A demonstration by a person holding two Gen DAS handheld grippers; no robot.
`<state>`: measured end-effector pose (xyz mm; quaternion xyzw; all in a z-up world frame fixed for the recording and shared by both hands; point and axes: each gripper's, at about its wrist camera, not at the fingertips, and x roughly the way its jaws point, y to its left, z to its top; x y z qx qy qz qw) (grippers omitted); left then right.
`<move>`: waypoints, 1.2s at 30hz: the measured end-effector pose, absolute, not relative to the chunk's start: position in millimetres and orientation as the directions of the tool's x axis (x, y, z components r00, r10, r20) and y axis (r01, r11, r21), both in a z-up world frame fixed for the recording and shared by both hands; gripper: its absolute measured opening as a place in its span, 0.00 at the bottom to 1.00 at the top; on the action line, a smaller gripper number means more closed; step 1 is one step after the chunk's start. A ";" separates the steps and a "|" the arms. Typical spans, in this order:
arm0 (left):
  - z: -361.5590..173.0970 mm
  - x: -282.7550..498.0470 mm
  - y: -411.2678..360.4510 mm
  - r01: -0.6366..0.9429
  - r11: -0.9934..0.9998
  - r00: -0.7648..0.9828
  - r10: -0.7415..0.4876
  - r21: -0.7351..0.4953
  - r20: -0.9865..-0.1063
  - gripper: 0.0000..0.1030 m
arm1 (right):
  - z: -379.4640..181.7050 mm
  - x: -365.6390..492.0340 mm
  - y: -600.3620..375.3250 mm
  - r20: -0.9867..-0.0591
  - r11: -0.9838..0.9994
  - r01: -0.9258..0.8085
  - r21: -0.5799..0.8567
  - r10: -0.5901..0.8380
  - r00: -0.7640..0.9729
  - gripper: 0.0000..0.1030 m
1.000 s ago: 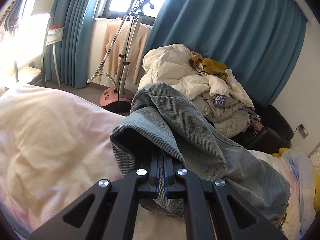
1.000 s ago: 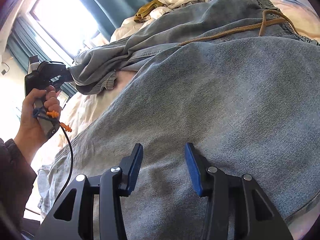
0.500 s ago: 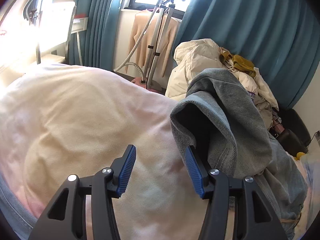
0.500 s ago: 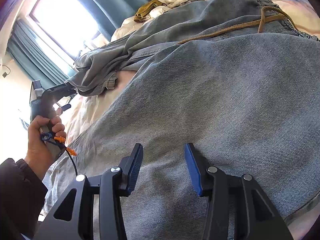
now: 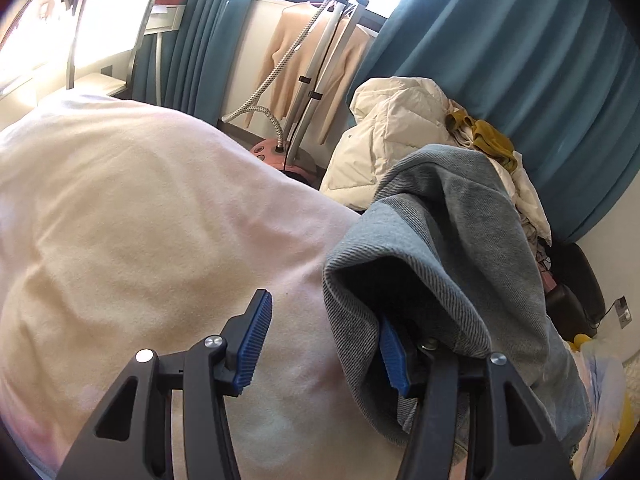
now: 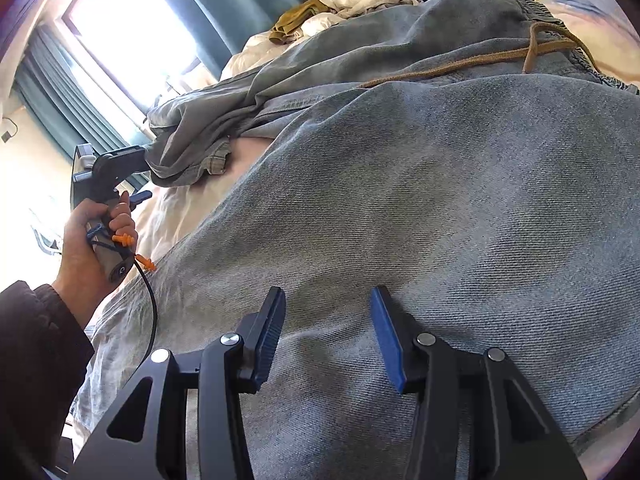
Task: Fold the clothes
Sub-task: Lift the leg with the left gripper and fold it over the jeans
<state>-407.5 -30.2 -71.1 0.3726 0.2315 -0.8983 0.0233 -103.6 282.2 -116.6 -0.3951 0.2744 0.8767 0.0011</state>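
Left wrist, jeans [image 5: 460, 248] draping open left hand-held gripper [image 5: 320, 344]

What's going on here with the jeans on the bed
A person is folding a pair of light blue jeans spread on a bed with a pale pink blanket, holding a gripper in each hand. The left gripper is open, with the hem of one trouser leg draped over one of its fingers. The right gripper is open too, hovering over the other leg and gripping nothing. A pile of other clothes waits beyond the bed.
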 end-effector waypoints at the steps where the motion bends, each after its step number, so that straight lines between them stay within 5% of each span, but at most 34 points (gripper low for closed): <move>1: -70.7 -408.4 -30.7 0.210 -0.894 -0.724 0.130 -0.396 -0.677 0.51 | -117.0 -103.0 282.2 -0.693 -0.851 -0.217 0.479 -0.214 -0.689 0.43; 2: -70.2 -409.4 -31.1 0.206 -0.898 -0.726 0.126 -0.389 -0.676 0.50 | -117.3 -102.4 282.2 -0.692 -0.852 -0.216 0.477 -0.213 -0.690 0.44; 4: -62.9 -414.3 -27.6 0.241 -0.931 -0.710 0.024 -0.275 -0.704 0.16 | -118.0 -103.0 282.0 -0.691 -0.853 -0.214 0.475 -0.212 -0.691 0.44; 7: -43.0 -412.6 -39.2 0.269 -0.924 -0.712 -0.002 -0.270 -0.702 0.06 | -117.9 -102.7 280.1 -0.692 -0.865 -0.207 0.458 -0.201 -0.693 0.44; 20: 141.2 -388.2 -40.7 0.254 -0.962 -0.809 -0.269 0.101 -0.523 0.04 | -115.5 -98.6 286.1 -0.689 -0.859 -0.199 0.471 -0.218 -0.691 0.44; 26: 179.0 -364.6 -2.5 0.161 -0.880 -0.858 -0.348 0.446 -0.377 0.04 | -115.2 -95.8 292.2 -0.685 -0.843 -0.202 0.498 -0.240 -0.688 0.44; 31: 165.2 -347.3 -2.0 0.075 -0.880 -0.852 -0.301 0.469 -0.428 0.04 | -113.4 -93.7 296.9 -0.682 -0.837 -0.203 0.508 -0.247 -0.688 0.44; 36: 119.8 -320.7 -15.0 0.041 -0.937 -0.822 -0.230 0.348 -0.521 0.04 | -111.6 -91.6 301.5 -0.680 -0.831 -0.204 0.517 -0.254 -0.688 0.44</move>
